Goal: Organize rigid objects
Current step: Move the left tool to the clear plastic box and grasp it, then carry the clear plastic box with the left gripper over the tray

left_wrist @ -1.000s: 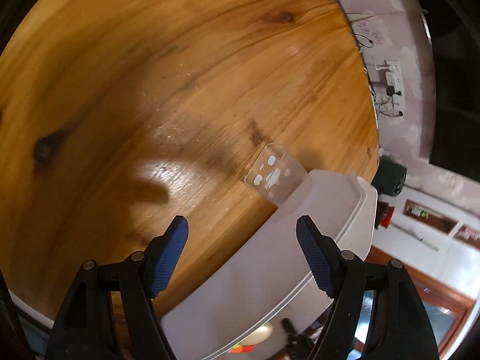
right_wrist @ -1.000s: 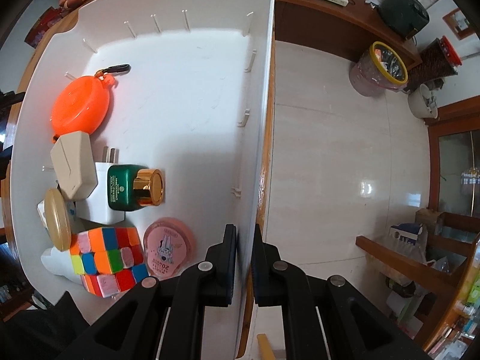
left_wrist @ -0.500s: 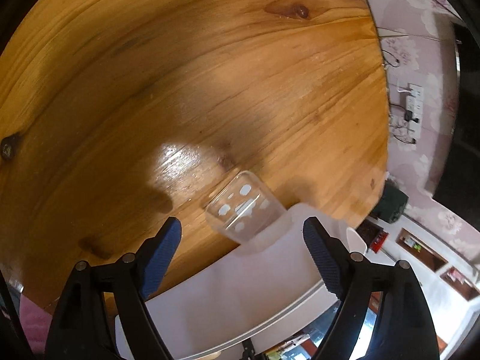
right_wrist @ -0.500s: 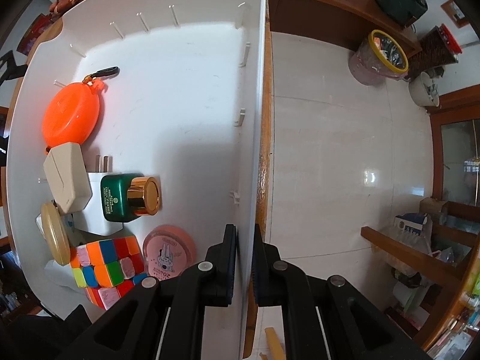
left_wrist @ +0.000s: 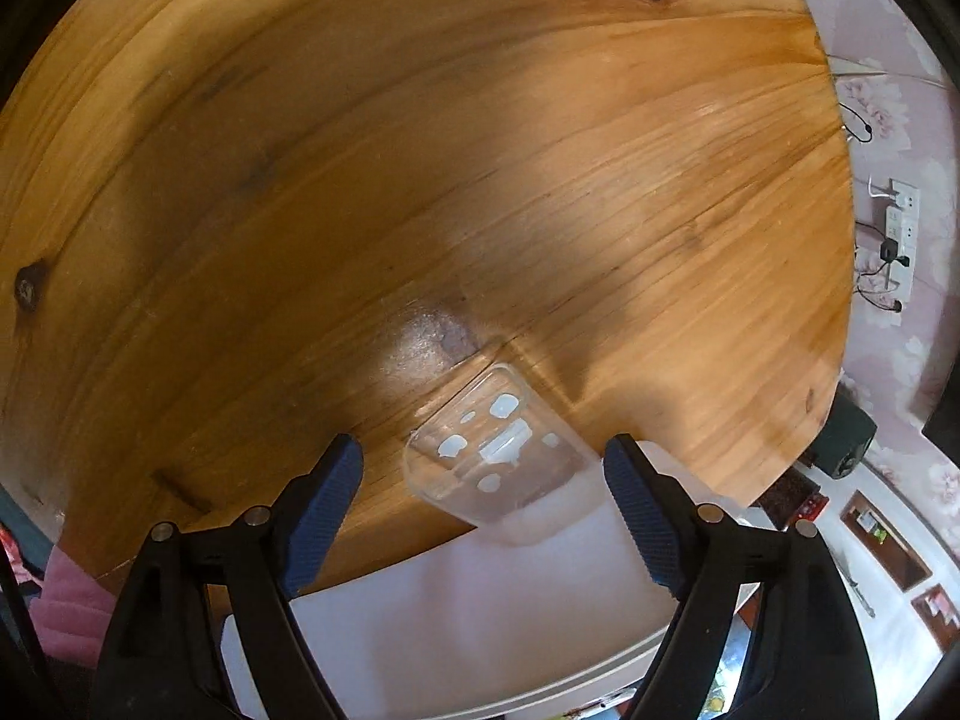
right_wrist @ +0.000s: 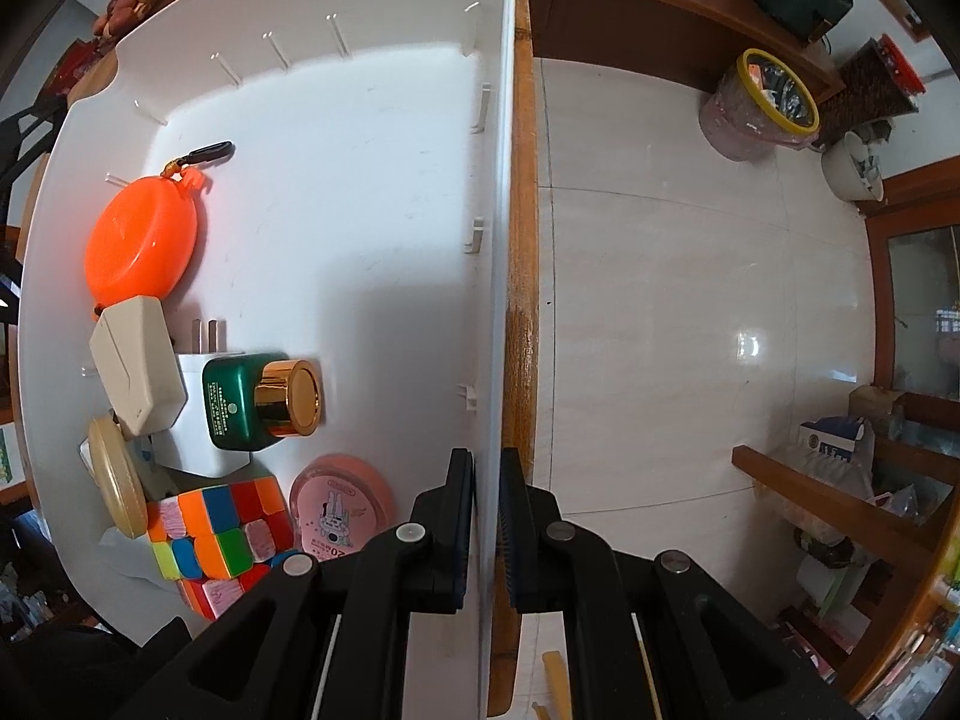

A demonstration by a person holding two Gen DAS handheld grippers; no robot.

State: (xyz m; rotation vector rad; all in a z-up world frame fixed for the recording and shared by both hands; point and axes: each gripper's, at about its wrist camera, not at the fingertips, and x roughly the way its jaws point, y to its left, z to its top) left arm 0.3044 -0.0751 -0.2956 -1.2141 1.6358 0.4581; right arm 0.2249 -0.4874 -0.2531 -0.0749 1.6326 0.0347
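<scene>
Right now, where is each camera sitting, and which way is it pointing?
Left wrist: on the open left gripper, looking down at the wooden table and a clear case beside the white bin.
Right wrist: on the right gripper, clamped on the bin's wall, looking along it.
Shared: the white bin.

Ahead of the left gripper [left_wrist: 483,480] a clear case [left_wrist: 495,456] lies on the table [left_wrist: 420,150] — the bin [right_wrist: 360,192] wall sits between the right gripper [right_wrist: 486,516] fingers

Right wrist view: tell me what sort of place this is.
Probably a lived-in home room. A tiled floor, a lined waste bin and wooden shelves holding household clutter surround the wooden table.
</scene>
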